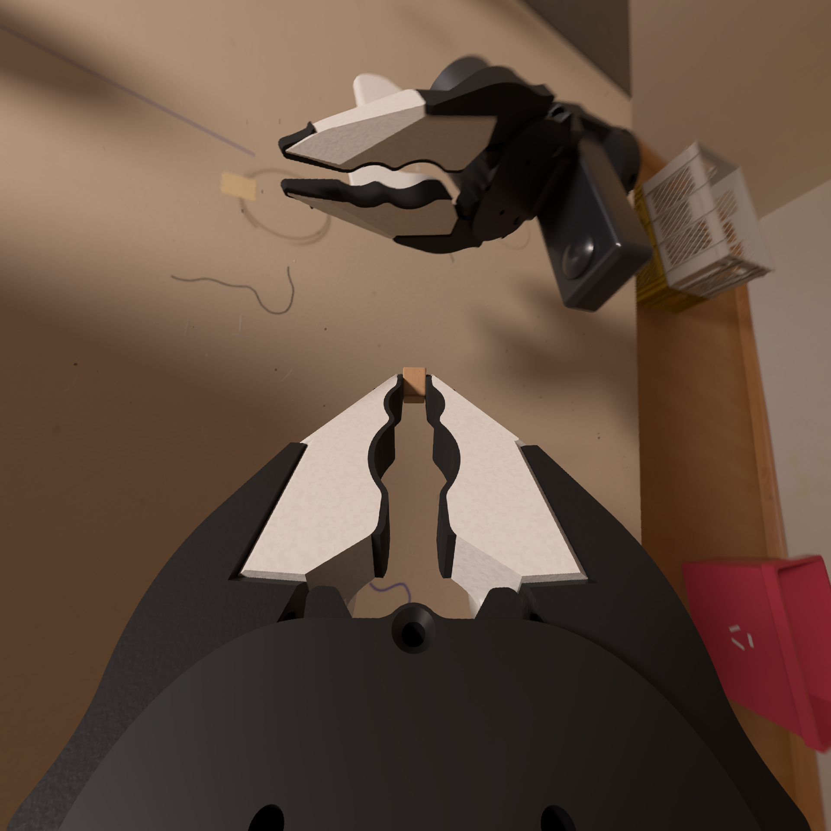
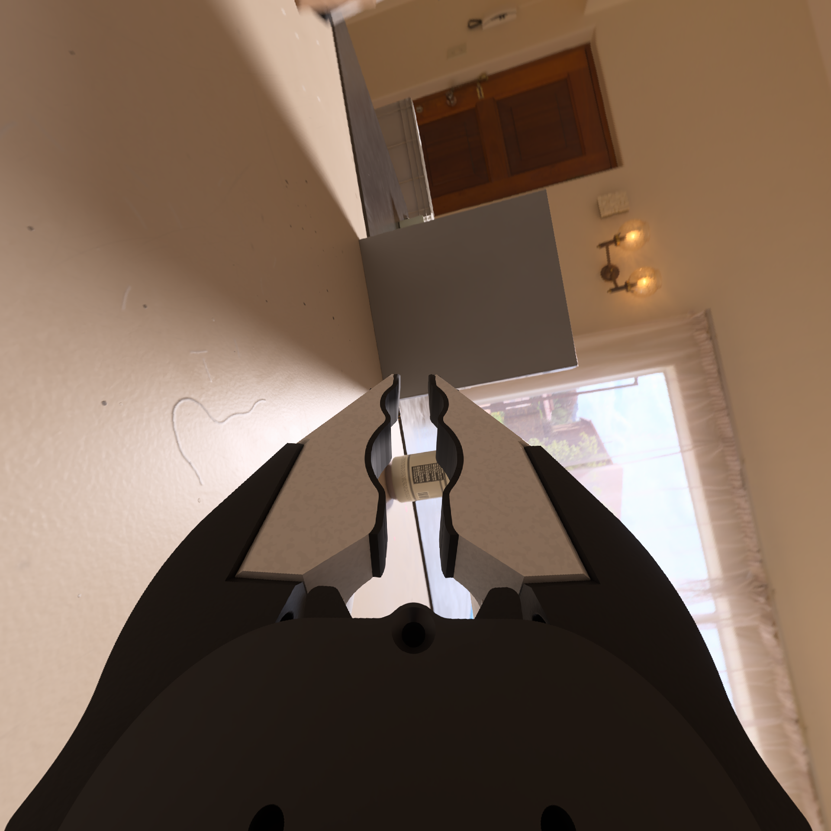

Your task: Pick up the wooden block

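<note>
In the left wrist view my left gripper (image 1: 414,381) is shut on the small wooden block (image 1: 413,386), pinched between its fingertips over the tan table (image 1: 135,404). I cannot tell whether the block touches the table. My right gripper (image 1: 284,167) hovers farther off, pointing left. In the right wrist view my right gripper (image 2: 413,382) has its jaws a little apart with nothing between the tips. A white jar (image 2: 416,476) shows in the gap farther back; I cannot tell whether it touches the fingers.
A white lattice basket (image 1: 701,225) and a red bin (image 1: 773,652) sit by the table's right edge (image 1: 701,449). A thin dark wire (image 1: 252,288) and a tape piece (image 1: 238,185) lie on the table. A grey box (image 2: 463,288) stands ahead in the right wrist view.
</note>
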You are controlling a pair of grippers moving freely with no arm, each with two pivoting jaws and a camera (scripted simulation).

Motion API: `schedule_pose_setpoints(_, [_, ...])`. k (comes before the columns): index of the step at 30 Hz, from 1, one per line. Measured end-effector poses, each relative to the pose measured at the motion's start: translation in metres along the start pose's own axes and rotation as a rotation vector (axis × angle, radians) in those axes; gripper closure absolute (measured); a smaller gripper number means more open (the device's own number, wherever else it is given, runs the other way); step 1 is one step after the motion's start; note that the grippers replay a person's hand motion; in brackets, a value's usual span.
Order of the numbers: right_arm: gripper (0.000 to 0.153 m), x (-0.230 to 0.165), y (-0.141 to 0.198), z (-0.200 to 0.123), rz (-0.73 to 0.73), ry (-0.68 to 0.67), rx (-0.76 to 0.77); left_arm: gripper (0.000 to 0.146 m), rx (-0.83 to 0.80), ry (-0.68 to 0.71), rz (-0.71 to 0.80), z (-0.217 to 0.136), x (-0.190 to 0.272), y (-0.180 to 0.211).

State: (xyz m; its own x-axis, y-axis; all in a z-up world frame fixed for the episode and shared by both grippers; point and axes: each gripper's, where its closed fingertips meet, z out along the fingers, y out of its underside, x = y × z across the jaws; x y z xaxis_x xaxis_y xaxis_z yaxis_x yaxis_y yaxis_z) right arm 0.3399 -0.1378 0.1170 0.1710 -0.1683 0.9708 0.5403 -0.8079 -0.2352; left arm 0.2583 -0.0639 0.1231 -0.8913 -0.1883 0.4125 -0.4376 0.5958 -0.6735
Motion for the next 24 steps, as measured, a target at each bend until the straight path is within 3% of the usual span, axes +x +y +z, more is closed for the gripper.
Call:
schedule_pose_setpoints(5, [0.141, -0.008, -0.006, 0.000, -0.085, -0.008, 0.018, 0.137, -0.163, -0.016, 0.007, 0.019, -0.009, 0.003])
schedule_pose_setpoints(11, [0.141, -0.014, -0.010, 0.000, -0.140, -0.007, 0.026, 0.137, -0.238, 0.008, -0.005, 0.025, -0.010, 0.002])
schedule_pose_setpoints(20, [0.141, -0.021, -0.015, 0.001, -0.198, -0.007, 0.017, 0.137, -0.291, 0.053, -0.061, 0.021, -0.012, 0.006])
schedule_pose_setpoints(24, [0.141, -0.022, -0.017, 0.001, -0.202, -0.006, 0.021, 0.137, -0.232, 0.122, -0.124, 0.018, -0.010, -0.001])
